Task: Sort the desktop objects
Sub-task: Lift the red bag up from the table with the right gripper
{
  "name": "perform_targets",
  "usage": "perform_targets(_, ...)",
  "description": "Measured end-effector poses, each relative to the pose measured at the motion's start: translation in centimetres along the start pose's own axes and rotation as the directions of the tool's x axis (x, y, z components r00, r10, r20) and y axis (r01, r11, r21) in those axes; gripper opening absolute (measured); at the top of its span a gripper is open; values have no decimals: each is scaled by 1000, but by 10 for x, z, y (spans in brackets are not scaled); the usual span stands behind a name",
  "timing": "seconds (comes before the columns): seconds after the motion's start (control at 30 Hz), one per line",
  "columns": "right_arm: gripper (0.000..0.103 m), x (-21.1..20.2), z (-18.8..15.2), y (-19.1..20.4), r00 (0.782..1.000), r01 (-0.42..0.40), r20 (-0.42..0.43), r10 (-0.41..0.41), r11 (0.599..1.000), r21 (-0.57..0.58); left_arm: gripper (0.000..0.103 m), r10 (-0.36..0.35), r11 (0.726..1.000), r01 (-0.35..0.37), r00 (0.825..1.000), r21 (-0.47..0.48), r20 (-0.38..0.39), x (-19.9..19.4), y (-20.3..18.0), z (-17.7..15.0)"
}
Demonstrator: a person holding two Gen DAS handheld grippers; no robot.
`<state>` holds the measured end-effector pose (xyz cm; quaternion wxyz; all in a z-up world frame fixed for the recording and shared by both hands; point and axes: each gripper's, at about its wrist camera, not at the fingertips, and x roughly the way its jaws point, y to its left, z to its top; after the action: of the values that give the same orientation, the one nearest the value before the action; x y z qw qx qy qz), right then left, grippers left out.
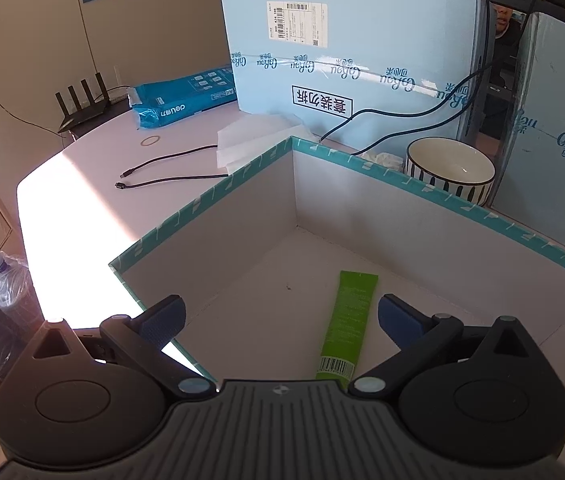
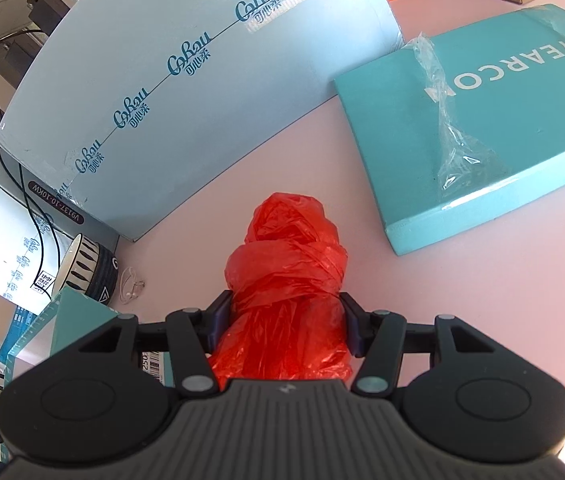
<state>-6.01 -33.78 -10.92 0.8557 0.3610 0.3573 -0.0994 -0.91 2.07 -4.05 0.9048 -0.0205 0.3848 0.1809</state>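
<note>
My left gripper [image 1: 280, 320] and right gripper [image 2: 284, 326] look alike: a grey ribbed housing with a small white emblem; beside it, two black round discs; ahead of the discs, black linkage arms on pale silver pivot caps, ending in dark blue ridged pads.

We see a knotted, crumpled red plastic bag [image 2: 286, 280] above the pink desk; a green sachet [image 1: 346, 324] lies flat inside the teal-rimmed box [image 1: 218, 192].
</note>
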Motion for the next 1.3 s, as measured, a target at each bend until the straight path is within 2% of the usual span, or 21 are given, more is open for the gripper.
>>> perform_targets(1.3,57,-41,-27,28,992,-4,123,0,999,34,103,-124,991,123,992,44,22,17,17,19)
